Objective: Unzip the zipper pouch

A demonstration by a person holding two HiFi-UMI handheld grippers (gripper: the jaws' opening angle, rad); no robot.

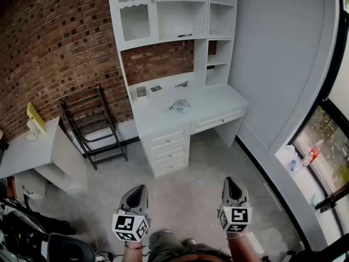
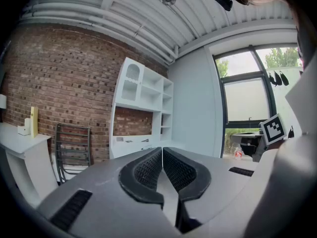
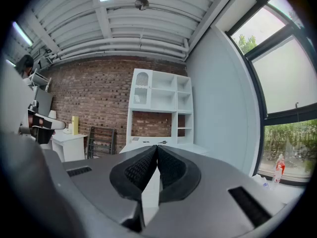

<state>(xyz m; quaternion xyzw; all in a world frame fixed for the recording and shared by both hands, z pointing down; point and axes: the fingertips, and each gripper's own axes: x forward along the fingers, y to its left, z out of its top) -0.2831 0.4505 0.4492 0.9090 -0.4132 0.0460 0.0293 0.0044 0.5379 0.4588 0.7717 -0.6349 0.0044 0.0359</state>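
The left gripper (image 2: pixel 162 152) has its 2 ribbed black pads pressed flat together along their length, with nothing between them. The right gripper (image 3: pixel 157 150) is the same: jaws closed tip to tip and empty. In the head view both are held low and side by side over the pale floor (image 1: pixel 188 192), jaws pointing forward. Each carries its marker cube (image 1: pixel 130 226) at the rear, near the person's wrists.

Well ahead of both jaws, and roughly in line with the gap between the 2 grippers, stands a white desk (image 1: pixel 221 100). The zipper pouch (image 1: pixel 179 105) lies on its top, a small clear-looking bundle near the middle, far from either gripper and touched by neither. Whether its zipper is open or closed is too small to tell. A few small items sit behind the pouch toward the back of the desk.

Under the desk, on the side ahead of the left jaws, is a stack of drawers (image 1: pixel 169 146). A white shelf unit (image 1: pixel 180 10) rises above the desk against a brick wall (image 1: pixel 54 48). Further left of the left jaws, a black metal rack (image 1: pixel 90 124) leans at the wall beside a second white desk (image 1: pixel 27 154). To the right of the right jaws runs a large window (image 1: pixel 327 130).
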